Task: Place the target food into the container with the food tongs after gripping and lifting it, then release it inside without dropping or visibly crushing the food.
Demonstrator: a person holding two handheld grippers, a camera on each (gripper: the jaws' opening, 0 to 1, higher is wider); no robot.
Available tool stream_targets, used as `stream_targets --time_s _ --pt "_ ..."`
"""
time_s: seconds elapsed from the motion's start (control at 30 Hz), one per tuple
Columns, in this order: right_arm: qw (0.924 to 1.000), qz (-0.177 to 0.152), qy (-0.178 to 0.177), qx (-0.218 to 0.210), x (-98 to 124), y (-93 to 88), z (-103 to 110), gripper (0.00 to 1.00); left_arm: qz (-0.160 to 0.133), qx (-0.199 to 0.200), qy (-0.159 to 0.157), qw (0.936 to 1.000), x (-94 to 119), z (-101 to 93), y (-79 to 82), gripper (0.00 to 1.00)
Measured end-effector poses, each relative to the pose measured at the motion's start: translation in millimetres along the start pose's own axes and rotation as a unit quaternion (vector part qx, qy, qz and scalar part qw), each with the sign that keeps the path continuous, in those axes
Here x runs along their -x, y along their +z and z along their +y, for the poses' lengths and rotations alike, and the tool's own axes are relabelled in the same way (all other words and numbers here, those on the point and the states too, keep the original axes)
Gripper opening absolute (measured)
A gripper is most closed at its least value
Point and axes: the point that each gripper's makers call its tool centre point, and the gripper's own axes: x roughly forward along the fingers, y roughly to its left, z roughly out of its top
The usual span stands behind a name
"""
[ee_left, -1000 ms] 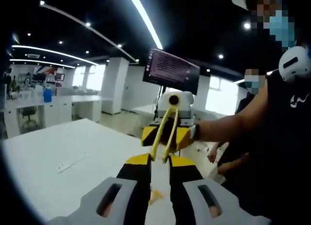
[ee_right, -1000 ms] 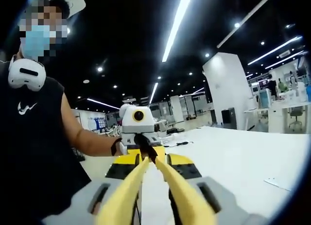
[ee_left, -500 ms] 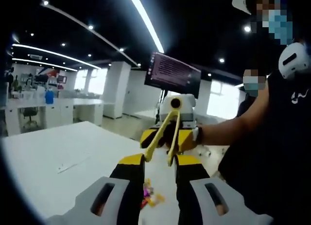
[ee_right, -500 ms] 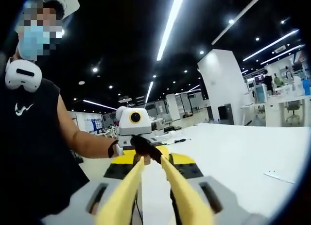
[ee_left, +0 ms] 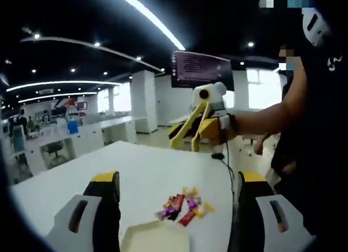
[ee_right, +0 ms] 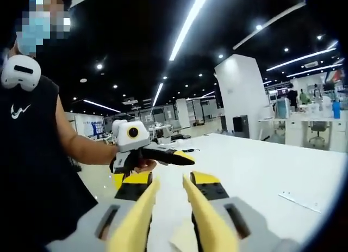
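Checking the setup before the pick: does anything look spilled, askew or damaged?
Nothing stands out. The wrapped candies lie in a loose pile on the white table, beside the pale container. The yellow tongs look intact.

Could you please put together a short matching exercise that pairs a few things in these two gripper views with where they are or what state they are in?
Column one:
1. food tongs
2. wrapped candies
3. container
4. left gripper

Column two:
A. pale and shallow, on the table nearest the left gripper view's camera
B. yellow, held in the right gripper above the table
C. jaws spread wide apart, nothing between them
D. a loose colourful cluster lying on the white table just beyond the container

Pairs: 1-B, 2-D, 3-A, 4-C
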Motion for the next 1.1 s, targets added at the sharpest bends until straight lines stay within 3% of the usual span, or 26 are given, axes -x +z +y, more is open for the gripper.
stream_targets --time_s 0.07,0.13,0.2,0.3,0.4,0.5,0.6,0.7,0.8,0.9,1.0,1.07,1.1 --pt "0.9999 0.009 -0.009 0.005 10.0 -3.0 -4.7 0.26 -0.009 -0.003 0.039 0.9992 7.5 9.3 -10.5 1.00" --pt "0.9996 0.017 -0.019 0.011 20.5 -6.1 -9.1 0.26 -0.020 0.001 0.073 0.9971 17.9 16.6 -23.4 0.99" --pt "0.9991 0.028 -0.027 0.014 32.0 -10.9 -13.1 0.27 -0.028 -0.007 0.078 0.9966 25.5 15.9 -33.3 1.00" --pt "0.9965 0.040 -0.062 0.039 50.7 -13.6 -23.2 0.27 0.008 0.000 0.098 0.9951 33.4 19.8 -52.5 1.00" --pt "0.9973 0.032 -0.062 0.021 68.6 -12.7 -21.2 0.27 -0.002 0.022 0.119 0.9927 41.7 20.2 -50.6 1.00" --pt "0.9970 0.047 -0.057 0.022 78.3 -22.3 -23.5 0.27 -0.009 0.042 0.111 0.9929 41.5 11.6 -48.8 1.00" --pt "0.9971 0.059 -0.046 0.015 88.2 -33.3 -26.2 0.28 0.020 0.007 0.130 0.9913 41.5 13.4 -55.5 1.00" --pt "0.9973 0.056 -0.044 0.015 98.3 -36.6 -31.5 0.27 0.015 0.017 0.166 0.9859 43.8 10.3 -51.8 1.00" --pt "0.9966 0.063 -0.043 0.029 105.1 -39.0 -31.1 0.27 0.019 0.014 0.179 0.9835 43.7 1.6 -55.4 1.00" --pt "0.9957 0.069 -0.056 0.026 110.7 -42.4 -32.4 0.27 0.027 0.028 0.187 0.9816 44.6 -4.4 -78.3 1.00" --pt "0.9939 0.070 -0.081 0.024 108.5 -47.4 -39.0 0.27 0.063 0.036 0.174 0.9821 51.2 -9.0 -110.5 1.00" --pt "0.9942 0.064 -0.085 0.012 105.3 -51.1 -35.5 0.27 0.070 0.069 0.170 0.9806 55.5 -11.7 -120.6 1.00" --pt "0.9937 0.067 -0.089 0.005 104.1 -54.6 -34.0 0.27 0.075 0.060 0.169 0.9808 56.7 -11.8 -122.6 1.00"
